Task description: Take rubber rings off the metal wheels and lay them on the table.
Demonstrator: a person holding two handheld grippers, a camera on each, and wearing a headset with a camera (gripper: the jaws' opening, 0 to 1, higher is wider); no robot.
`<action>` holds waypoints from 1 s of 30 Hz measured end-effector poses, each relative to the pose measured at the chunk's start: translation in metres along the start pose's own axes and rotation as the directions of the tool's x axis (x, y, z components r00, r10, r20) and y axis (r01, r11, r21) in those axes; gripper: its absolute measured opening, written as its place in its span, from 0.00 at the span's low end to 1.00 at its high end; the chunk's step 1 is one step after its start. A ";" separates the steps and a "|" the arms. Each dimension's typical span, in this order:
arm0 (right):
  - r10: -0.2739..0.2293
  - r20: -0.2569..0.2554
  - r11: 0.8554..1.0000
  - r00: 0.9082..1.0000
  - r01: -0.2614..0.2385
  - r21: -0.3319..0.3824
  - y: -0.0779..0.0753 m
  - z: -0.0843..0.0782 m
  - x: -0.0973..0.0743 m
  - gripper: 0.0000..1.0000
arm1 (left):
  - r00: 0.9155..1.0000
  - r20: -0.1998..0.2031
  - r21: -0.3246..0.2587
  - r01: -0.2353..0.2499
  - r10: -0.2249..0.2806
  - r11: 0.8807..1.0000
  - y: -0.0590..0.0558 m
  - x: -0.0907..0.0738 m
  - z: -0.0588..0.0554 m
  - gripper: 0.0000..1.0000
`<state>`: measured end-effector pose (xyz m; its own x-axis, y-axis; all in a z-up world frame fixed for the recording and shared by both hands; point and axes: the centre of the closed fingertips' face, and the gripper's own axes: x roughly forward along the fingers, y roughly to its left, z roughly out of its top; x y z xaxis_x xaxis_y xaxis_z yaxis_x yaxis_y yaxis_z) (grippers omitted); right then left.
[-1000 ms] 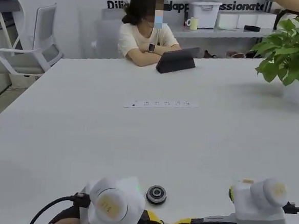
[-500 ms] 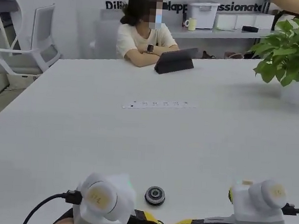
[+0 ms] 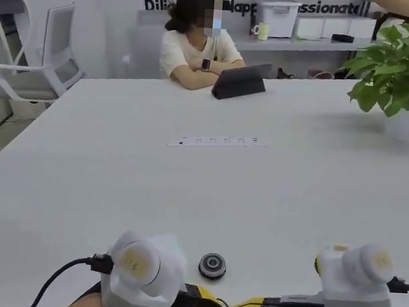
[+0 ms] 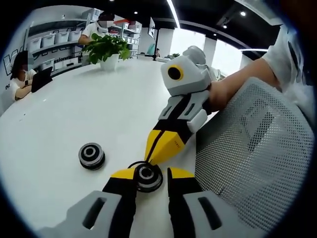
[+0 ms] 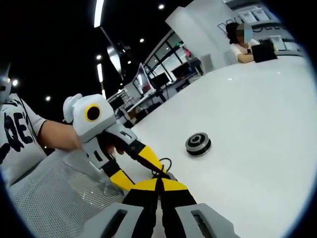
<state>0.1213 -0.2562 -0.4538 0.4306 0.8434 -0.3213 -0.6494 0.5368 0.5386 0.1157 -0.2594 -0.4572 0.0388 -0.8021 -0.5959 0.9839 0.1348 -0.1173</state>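
Note:
My left gripper [image 4: 151, 173] is shut on a small metal wheel [image 4: 147, 177] just above the white table [image 3: 118, 189]. My right gripper [image 4: 151, 159] reaches in from the upper right, its yellow tips pinched on the thin black rubber ring [image 4: 132, 165] at that wheel's rim. In the right gripper view the right gripper [image 5: 159, 182] is shut, a black loop of the ring [image 5: 167, 163] rises from its tips, and the left gripper [image 5: 148, 176] faces it. In the head view both sets of jaws meet at the bottom edge. A second wheel [image 3: 212, 265] with its ring on lies on the table.
A white power strip [image 3: 219, 142] lies mid-table. A potted plant [image 3: 400, 69] stands at the far right. A person sits at the far side behind a tablet [image 3: 239, 82]. A grey mesh chair back [image 4: 247, 148] is close behind the grippers.
The left gripper's housing has shifted slightly left and up in the head view. Both grippers stay together at the near edge, and the wheel on the table has not moved.

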 end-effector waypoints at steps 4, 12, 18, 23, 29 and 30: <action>0.002 0.004 1.000 1.000 -0.002 0.001 0.000 0.001 0.000 0.00 | 1.000 0.012 -0.012 0.002 -0.002 1.000 0.000 -0.004 0.005 0.21; 0.004 0.009 1.000 1.000 -0.004 0.003 0.000 0.002 -0.002 0.00 | 1.000 0.024 0.005 0.006 -0.006 1.000 -0.005 -0.015 0.012 0.28; 0.008 0.005 1.000 1.000 -0.008 0.000 0.002 0.002 -0.003 0.00 | 0.998 0.059 0.013 0.002 -0.002 1.000 -0.007 -0.027 0.022 0.32; 0.009 0.000 1.000 1.000 -0.009 -0.005 0.002 0.004 -0.006 0.00 | 0.997 0.079 0.020 -0.004 0.002 1.000 -0.009 -0.038 0.027 0.37; 0.013 0.000 1.000 1.000 -0.013 -0.015 0.003 0.010 -0.008 0.00 | 0.995 0.101 0.024 -0.028 0.026 0.999 -0.006 -0.053 0.030 0.41; 0.015 -0.001 1.000 1.000 -0.015 -0.018 0.004 0.011 -0.007 0.00 | 0.994 0.102 0.026 -0.032 0.029 0.999 -0.005 -0.055 0.030 0.42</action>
<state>0.1228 -0.2606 -0.4408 0.4206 0.8512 -0.3140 -0.6666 0.5247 0.5295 0.1135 -0.2339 -0.3997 0.0851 -0.8532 -0.5146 0.9864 0.1450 -0.0772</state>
